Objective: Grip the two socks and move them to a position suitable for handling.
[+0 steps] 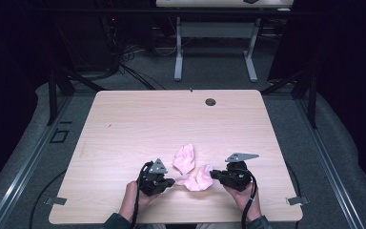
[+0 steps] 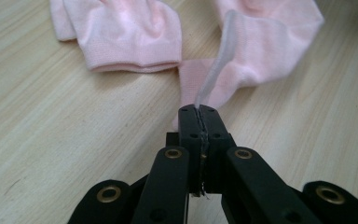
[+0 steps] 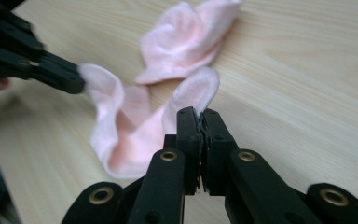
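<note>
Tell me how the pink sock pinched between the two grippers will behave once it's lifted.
Likely floppy: the nearer pink sock already sags in folds between the left gripper and right gripper. Probably very light; thin edges suffice to hold it.

Your light wooden tabletop (image 1: 138,119) with rounded corners and a round cable hole (image 1: 210,102) carries two soft pink fabric socks: one (image 1: 184,159) lying flat, another (image 1: 198,180) beside it near your edge

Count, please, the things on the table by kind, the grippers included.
Pink socks: 2, one held by both grippers, one lying apart
Grippers: 2, left gripper, right gripper
Total: 4
</note>
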Available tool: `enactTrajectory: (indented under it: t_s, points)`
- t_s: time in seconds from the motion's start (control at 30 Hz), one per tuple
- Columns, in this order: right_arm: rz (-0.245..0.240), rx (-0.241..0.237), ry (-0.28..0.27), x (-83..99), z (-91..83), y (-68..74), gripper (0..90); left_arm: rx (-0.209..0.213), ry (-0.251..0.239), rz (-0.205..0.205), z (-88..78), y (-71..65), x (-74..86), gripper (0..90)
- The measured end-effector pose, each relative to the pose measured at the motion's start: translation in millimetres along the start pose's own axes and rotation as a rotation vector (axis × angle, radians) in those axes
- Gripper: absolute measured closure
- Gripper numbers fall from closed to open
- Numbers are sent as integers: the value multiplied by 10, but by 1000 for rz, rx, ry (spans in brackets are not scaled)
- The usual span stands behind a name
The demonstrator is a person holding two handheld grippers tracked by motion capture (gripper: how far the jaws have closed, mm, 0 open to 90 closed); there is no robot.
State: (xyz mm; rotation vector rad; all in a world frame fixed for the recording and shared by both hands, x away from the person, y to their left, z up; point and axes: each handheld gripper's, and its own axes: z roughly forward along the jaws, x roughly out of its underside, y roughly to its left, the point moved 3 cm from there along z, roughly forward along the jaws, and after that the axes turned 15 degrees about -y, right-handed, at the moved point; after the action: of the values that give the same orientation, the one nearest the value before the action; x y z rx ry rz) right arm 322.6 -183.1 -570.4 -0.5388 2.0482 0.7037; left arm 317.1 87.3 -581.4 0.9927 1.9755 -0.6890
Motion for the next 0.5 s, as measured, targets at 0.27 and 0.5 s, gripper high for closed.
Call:
enactTrajectory:
  t_s: [0.27,0.5]
  points:
    - [26,37,43,127,99,-83,846,70,17,-6,-39,-93,35,892]
    - [15,32,56,75,210,-147,841,221,39,-31,-13,-306,10,768]
